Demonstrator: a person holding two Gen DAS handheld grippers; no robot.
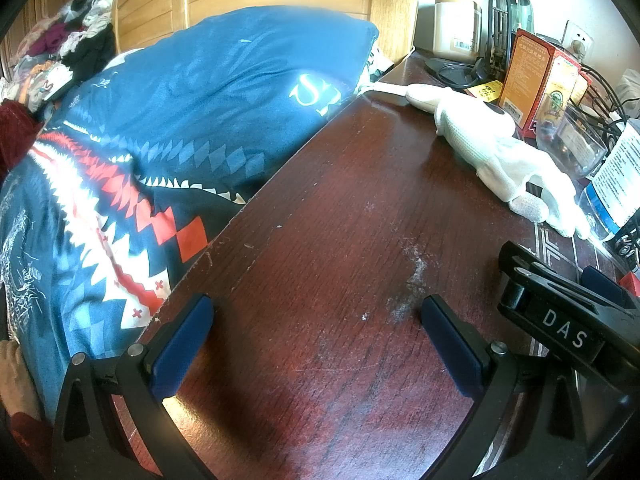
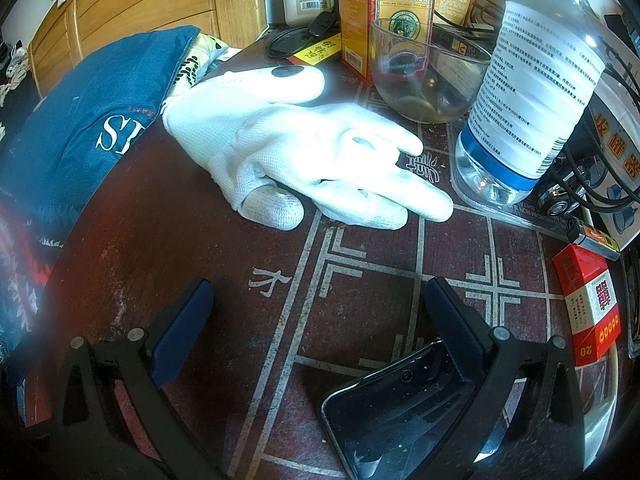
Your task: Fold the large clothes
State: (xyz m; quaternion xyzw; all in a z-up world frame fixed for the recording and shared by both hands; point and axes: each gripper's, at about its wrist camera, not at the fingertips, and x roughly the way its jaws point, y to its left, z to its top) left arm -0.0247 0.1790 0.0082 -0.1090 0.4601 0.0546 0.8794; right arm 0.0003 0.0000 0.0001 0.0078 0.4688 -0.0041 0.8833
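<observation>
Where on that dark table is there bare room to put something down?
The broad bare stretch of the table lies between the blue patterned bedding and the white glove. Beyond the glove it is crowded: glass bowl, clear bottle, orange boxes, and cables.

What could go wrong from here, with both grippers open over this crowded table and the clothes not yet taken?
1. The right gripper hovers close over a dark phone; lowering it may scratch or push the phone.
2. A glass bowl and a plastic bottle stand just ahead; a swing toward the bed may tip them.
3. The left gripper is open over bare table; the white glove could snag instead of the blue patterned fabric.
</observation>
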